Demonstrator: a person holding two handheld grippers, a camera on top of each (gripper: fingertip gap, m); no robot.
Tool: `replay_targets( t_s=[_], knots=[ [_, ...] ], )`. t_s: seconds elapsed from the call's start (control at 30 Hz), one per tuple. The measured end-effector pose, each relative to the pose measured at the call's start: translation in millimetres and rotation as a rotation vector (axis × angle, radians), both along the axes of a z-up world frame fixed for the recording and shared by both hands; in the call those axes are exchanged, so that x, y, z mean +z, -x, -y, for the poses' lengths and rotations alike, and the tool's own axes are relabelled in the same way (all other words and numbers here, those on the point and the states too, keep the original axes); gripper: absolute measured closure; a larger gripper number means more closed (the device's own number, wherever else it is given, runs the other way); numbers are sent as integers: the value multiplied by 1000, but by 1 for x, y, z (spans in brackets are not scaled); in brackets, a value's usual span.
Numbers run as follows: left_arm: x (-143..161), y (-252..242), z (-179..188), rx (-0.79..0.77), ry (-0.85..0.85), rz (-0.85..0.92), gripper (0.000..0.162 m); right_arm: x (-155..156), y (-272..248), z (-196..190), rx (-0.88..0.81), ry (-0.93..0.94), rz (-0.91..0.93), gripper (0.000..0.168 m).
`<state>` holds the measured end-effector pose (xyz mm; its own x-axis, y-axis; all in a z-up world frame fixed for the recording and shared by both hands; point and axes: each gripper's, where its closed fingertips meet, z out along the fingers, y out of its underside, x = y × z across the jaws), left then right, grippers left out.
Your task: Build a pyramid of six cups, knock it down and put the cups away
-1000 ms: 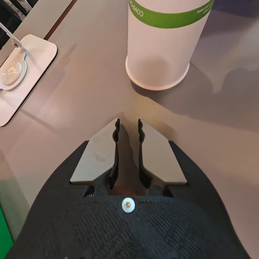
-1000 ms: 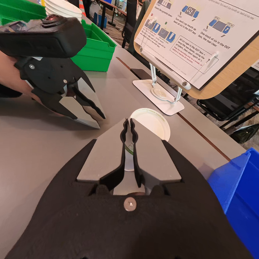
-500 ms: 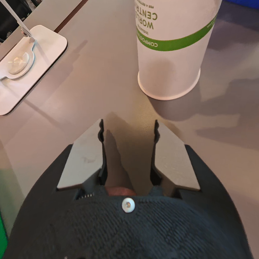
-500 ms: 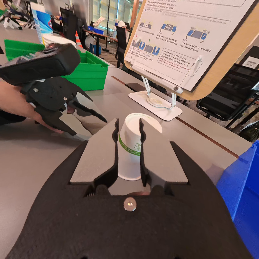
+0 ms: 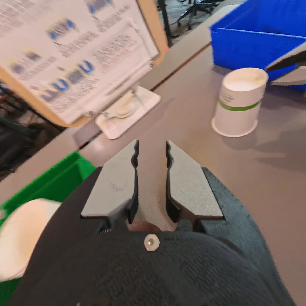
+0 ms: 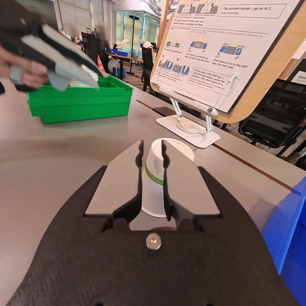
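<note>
One white paper cup with a green band (image 5: 238,102) stands mouth down on the grey table (image 5: 215,182). In the right wrist view the cup (image 6: 153,190) shows through the gap between the fingers of my right gripper (image 6: 152,142), which is open and empty just behind it. Its fingers (image 5: 288,69) show at the cup's right in the left wrist view. My left gripper (image 5: 152,145) is open and empty, well left of the cup. It hovers blurred (image 6: 92,77) over the green bin (image 6: 79,102). A blurred white stack of cups (image 5: 21,231) sits in that bin.
A blue bin (image 5: 258,33) stands right of the cup, and also shows at my right (image 6: 289,231). An instruction board (image 6: 223,49) on a white stand (image 6: 188,130) stands at the table's far edge. Chairs and desks lie beyond. Across from one pair of fingers to the other is roughly 20 centimeters.
My right gripper opened off the cup and drew back slightly. My left gripper rose and swung left, away from the cup and over the green bin.
</note>
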<state>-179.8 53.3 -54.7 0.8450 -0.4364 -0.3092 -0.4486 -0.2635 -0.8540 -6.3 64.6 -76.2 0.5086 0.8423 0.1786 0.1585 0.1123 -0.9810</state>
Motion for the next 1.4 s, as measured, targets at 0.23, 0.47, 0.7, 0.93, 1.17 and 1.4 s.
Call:
replay_targets(
  t_s=[0.23, 0.47, 0.7, 0.93, 1.17, 1.4],
  knots=[
    [20, 143, 7, 266, 216, -129, 136, 7, 7, 15, 42, -38, 0, 150],
    [1, 182, 13, 350, 314, -188, 144, 9, 7, 18, 49, -48, -1, 150],
    [-13, 193, 11, 370, 393, -181, 145, 11, 6, 18, 51, -50, -7, 150],
    [-14, 192, 12, 343, 407, -148, 161, 12, 7, 20, 58, -52, -5, 150],
    [-4, 199, 11, 362, 370, -213, 161, 14, 7, 21, 60, -58, -7, 150],
    [28, 207, 7, 401, 258, -271, 161, 13, 8, 22, 64, -56, -1, 150]
  ],
)
